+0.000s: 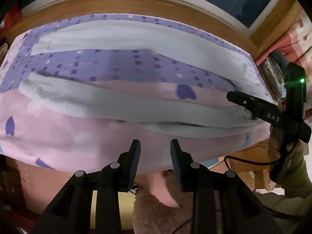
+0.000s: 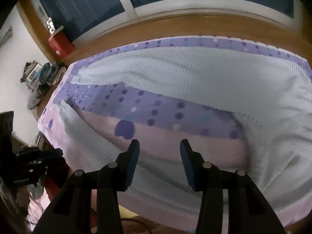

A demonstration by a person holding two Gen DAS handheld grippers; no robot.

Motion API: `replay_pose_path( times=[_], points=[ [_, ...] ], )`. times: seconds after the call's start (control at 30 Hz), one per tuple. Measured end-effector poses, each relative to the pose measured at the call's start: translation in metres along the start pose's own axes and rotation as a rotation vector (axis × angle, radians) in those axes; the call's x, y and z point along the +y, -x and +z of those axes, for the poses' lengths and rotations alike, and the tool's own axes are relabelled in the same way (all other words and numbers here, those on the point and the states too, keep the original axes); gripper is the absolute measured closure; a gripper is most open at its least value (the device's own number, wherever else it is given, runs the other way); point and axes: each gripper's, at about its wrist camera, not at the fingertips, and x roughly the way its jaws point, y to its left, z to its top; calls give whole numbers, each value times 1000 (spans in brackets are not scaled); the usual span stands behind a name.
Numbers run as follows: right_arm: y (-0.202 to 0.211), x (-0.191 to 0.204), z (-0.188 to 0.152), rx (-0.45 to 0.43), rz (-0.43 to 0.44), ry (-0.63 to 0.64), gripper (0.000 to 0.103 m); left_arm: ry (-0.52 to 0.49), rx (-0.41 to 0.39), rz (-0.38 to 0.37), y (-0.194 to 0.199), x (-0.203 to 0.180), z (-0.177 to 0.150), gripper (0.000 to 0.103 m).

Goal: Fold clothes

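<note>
We had the bed [image 1: 58, 136] in front of us, pink sheet with purple hearts and a dotted purple band across the middle, and on it lay the garment [image 1: 120, 37], a white ribbed piece spread wide with both long limbs running off to the left, one along the far side by the wooden ledge [image 1: 117, 3], one nearer to us. In the left wrist view our left gripper [image 1: 155, 162] hung over the bed's near edge, its fingers [image 1: 134, 161] parted and released, nothing between them, only pink sheet behind the gap. Off at the right of that same view our right gripper [image 1: 241, 102] came in over the cloth near the body of the garment; from there we could not tell whether it touched the fabric. Moving over to the right wrist view, a red box [image 2: 60, 42] sat on the ledge at the window's corner, clutter lay on the floor beyond the bed, and the right gripper's fingers [image 2: 132, 161] stood apart above the garment's near limb, gripping nothing, blue pads bare.
</note>
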Motion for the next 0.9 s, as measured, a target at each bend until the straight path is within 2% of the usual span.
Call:
replay_pose_path(
  times=[0.07, 0.23, 0.37, 0.47, 0.53, 0.6, 0.8, 0.9],
  points=[
    [-4, 16, 1, 5, 9, 4, 59, 2, -6, -16, 5, 13, 0, 72],
    [-30, 47, 15, 30, -24, 104, 58, 8, -34, 40, 6, 37, 12, 72],
    [-52, 60, 31, 11, -53, 171, 58, 17, -44, 32, 7, 52, 30, 72],
    [-67, 63, 45, -3, -103, 201, 58, -6, -31, 14, 3, 61, 52, 72],
    [-78, 62, 53, -12, -119, 219, 58, -21, -30, 32, -1, 65, 66, 72],
    [-89, 62, 60, -11, -119, 233, 58, -24, -33, 45, -6, 70, 78, 72],
    [-119, 81, 81, -4, -84, 313, 58, -42, 11, 12, -26, 85, 104, 72],
    [-136, 92, 88, -7, -124, 360, 58, -79, 21, 2, -32, 89, 116, 72]
  ],
)
